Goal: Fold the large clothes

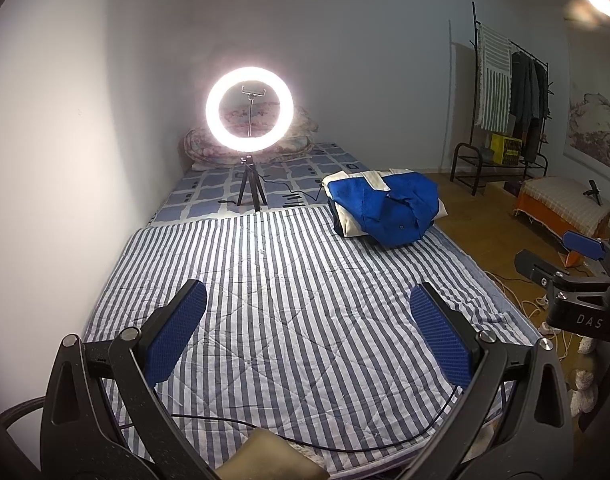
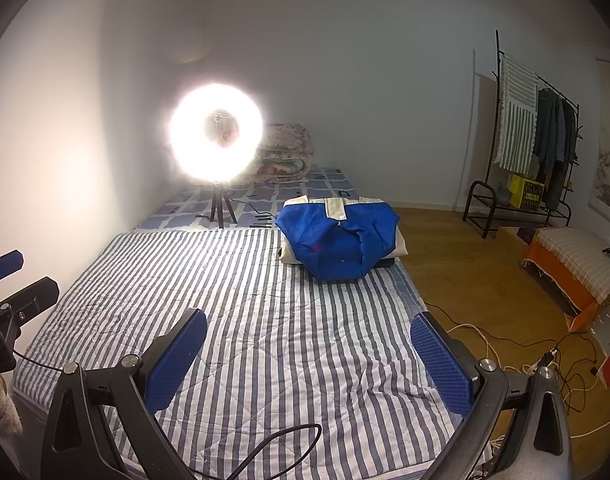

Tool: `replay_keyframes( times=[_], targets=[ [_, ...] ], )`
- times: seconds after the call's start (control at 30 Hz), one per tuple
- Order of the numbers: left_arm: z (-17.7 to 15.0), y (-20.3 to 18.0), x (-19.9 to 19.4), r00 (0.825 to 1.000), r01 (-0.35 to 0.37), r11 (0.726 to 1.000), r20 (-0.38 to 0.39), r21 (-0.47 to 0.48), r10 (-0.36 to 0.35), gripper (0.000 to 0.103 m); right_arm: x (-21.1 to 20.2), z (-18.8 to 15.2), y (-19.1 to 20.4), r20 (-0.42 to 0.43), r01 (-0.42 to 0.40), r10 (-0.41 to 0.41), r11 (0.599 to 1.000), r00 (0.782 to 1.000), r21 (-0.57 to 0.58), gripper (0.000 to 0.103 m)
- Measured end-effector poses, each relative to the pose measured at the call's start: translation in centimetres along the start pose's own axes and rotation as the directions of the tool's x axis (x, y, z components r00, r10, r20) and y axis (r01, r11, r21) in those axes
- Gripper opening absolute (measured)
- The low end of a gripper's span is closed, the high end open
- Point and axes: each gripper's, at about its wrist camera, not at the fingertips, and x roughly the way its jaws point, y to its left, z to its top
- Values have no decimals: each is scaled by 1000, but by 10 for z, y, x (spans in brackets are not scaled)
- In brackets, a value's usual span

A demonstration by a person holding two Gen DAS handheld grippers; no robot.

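A blue and cream jacket (image 1: pixel 385 206) (image 2: pixel 339 238) lies folded in a compact bundle on the striped quilt (image 1: pixel 289 300) (image 2: pixel 265 320), near the bed's right edge. My left gripper (image 1: pixel 307 304) hovers open above the quilt's near half, well short of the jacket, with nothing between its blue pads. My right gripper (image 2: pixel 308 338) is open too, also empty, over the near right part of the quilt. The right gripper also shows at the right edge of the left wrist view (image 1: pixel 581 252), and the left gripper at the left edge of the right wrist view (image 2: pixel 9 276).
A lit ring light on a tripod (image 1: pixel 250 120) (image 2: pixel 216 142) stands on the bed beyond the quilt, with folded bedding (image 1: pixel 209 148) behind. A black cable (image 1: pixel 305 440) crosses the quilt's near edge. A clothes rack (image 1: pixel 505 100), an orange bench (image 1: pixel 561 204) and floor cables (image 2: pixel 505 344) lie to the right.
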Motion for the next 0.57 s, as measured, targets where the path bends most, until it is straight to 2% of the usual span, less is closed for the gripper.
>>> replay_keyframes(
  times=[0.57],
  targets=[
    [-5, -8, -3, 999, -27, 1000, 33, 3, 27, 103, 1, -3, 3, -6, -1, 1, 1000, 1000, -6, 103]
  ],
)
